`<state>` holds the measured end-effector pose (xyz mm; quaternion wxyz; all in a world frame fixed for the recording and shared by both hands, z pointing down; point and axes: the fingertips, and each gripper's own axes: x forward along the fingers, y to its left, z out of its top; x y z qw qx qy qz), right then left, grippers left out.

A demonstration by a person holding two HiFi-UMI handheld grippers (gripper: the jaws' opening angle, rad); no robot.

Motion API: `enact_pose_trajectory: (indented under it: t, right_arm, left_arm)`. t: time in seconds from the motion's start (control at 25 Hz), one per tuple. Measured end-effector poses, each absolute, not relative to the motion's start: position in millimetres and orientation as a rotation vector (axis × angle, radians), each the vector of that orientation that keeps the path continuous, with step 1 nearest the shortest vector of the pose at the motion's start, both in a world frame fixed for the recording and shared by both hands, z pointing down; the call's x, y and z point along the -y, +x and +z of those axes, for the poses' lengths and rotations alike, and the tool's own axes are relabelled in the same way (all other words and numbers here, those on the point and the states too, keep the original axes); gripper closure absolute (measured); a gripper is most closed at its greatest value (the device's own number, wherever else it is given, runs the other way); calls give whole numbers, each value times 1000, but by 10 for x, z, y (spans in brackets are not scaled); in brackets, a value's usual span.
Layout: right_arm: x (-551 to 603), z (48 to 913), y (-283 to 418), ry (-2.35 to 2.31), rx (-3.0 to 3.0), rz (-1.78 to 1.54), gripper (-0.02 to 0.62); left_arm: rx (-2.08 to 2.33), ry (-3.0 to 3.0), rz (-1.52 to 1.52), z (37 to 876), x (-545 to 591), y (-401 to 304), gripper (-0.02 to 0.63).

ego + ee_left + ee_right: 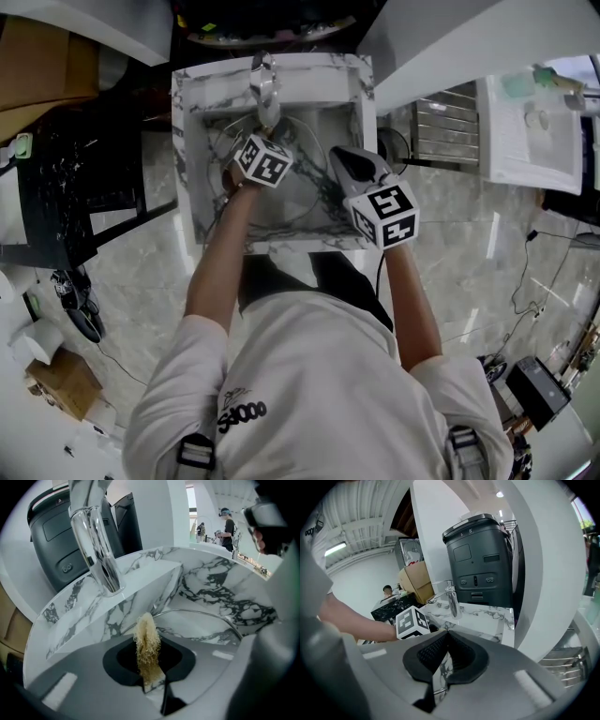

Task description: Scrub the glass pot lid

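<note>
We have the lid (302, 199) down in the sink (208, 96), at 12 o'clock from us, the right gripper (444, 645) clamped on its rim at about 3 o'clock. The left gripper (150, 668) pinches a scrubber (147, 641) at the lid's 10 o'clock. We see no suds, so we judge most scrubbing remains.

From the head view, the left claw (149, 641) and right claw (349, 167) cover most of the glass pot lid (305, 192); the tap's (96, 550) top is cut off.
</note>
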<state>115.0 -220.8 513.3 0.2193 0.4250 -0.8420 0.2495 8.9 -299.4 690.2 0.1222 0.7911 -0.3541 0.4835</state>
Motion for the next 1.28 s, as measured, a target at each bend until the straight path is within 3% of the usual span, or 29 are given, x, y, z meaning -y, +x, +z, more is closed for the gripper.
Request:
enact_pose_trajectory:
  t: [1.28]
  right_arm:
    - [2080,5085,1292,1239,2319,726,591]
  left_arm:
    - [514,2503,1408,6897,2068,897,548]
